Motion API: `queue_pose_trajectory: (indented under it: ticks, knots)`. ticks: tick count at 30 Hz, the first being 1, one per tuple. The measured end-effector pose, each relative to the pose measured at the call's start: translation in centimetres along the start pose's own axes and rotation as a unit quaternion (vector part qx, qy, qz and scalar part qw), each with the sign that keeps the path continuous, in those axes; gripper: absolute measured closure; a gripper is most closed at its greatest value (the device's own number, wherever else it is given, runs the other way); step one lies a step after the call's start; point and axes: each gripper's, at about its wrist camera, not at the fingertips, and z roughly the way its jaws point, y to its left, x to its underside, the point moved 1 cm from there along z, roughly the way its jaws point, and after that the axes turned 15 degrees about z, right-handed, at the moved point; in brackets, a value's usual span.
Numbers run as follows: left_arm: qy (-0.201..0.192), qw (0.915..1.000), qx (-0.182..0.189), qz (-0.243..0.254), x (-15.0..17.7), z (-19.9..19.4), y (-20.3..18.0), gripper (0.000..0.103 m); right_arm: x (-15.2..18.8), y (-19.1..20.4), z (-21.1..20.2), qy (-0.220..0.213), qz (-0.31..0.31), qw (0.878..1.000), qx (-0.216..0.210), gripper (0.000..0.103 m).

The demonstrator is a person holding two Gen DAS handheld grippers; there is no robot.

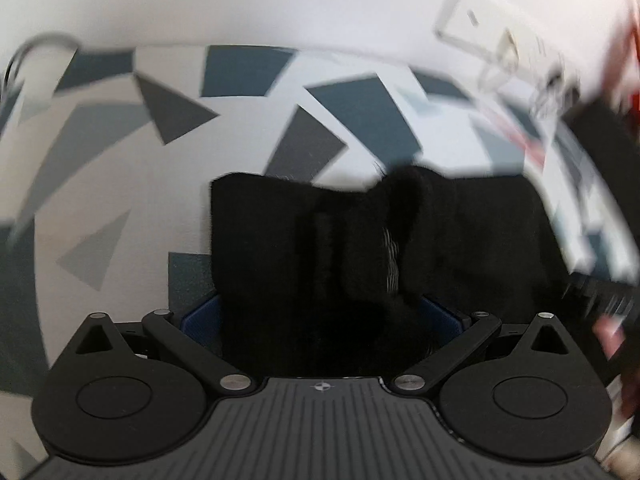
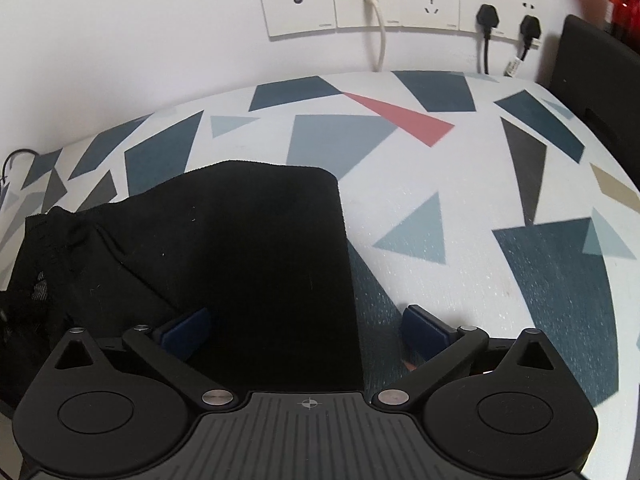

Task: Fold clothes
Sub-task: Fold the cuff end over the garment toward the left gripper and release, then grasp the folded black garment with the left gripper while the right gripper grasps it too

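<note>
Black garment [image 2: 248, 248] lies between both wide-apart tongs, left tongs [image 1: 320, 316] and right tongs [image 2: 308, 328].

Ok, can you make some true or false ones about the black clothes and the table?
1. The garment is black. True.
2. The right hand-held gripper is squeezing the cloth. False: its jaws stand wide open, with the cloth's edge lying between them.
3. The tablecloth is plain white. False: it has blue, grey and red shapes.
4. Two black plugs sit in the wall sockets. True.
5. The left hand-held gripper has black cloth between its blue fingers. True.
</note>
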Motion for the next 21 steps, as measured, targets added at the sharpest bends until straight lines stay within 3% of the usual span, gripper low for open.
queue_pose_trajectory:
  ticks: [12,21]
  knots:
    - [-0.014,0.9999,-0.007,-0.008,0.7,-0.3,0.2,0.0,-0.3,-0.5,0.0,0.016,-0.024,0.999,-0.017,0.001]
    - [0.0,1.0,-0.005,0.005,2.0,-1.3,0.0,0.0,1.2,0.2,-1.1,0.038,-0.036,0.998,-0.022,0.002]
